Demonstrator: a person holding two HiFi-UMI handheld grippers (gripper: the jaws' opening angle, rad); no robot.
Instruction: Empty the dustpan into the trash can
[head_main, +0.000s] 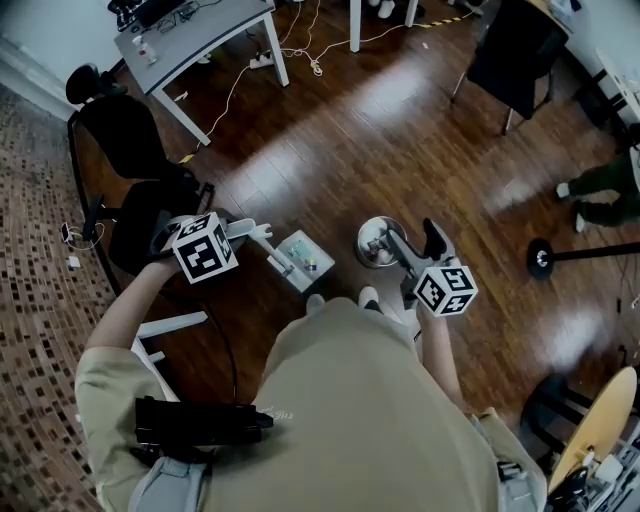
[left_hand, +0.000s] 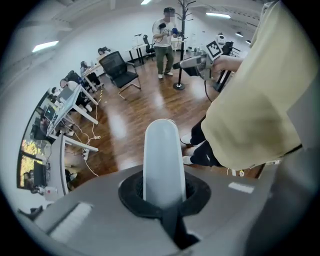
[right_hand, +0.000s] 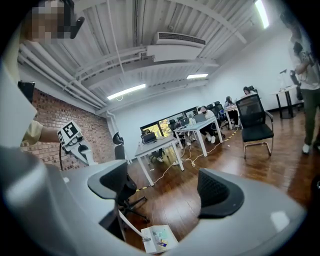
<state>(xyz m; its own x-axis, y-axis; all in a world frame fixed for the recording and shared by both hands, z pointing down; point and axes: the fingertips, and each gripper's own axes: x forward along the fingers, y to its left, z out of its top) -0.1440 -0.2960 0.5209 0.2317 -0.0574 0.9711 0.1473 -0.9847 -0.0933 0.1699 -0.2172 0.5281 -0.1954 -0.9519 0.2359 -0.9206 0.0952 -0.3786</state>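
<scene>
Only the left gripper view shows the dustpan handle (left_hand: 161, 160) clenched between the fingers of the left gripper (left_hand: 162, 197), which is pointed steeply down. In the head view the dustpan (head_main: 303, 262) is seen just beyond those fingers, beside the trash can (head_main: 376, 242). The right gripper (right_hand: 167, 192) is held near level, its fingers released and empty.

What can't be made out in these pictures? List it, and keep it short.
- Head view: the inside of the trash can. The right gripper partly covers it, and it is too small to tell whether the lid is open.
- Head view and right gripper view: what lies in the dustpan. The bits are too small to name.
- Left gripper view: the pan itself, hidden by the body of the left gripper. Only the handle shows, in shut jaws.
</scene>
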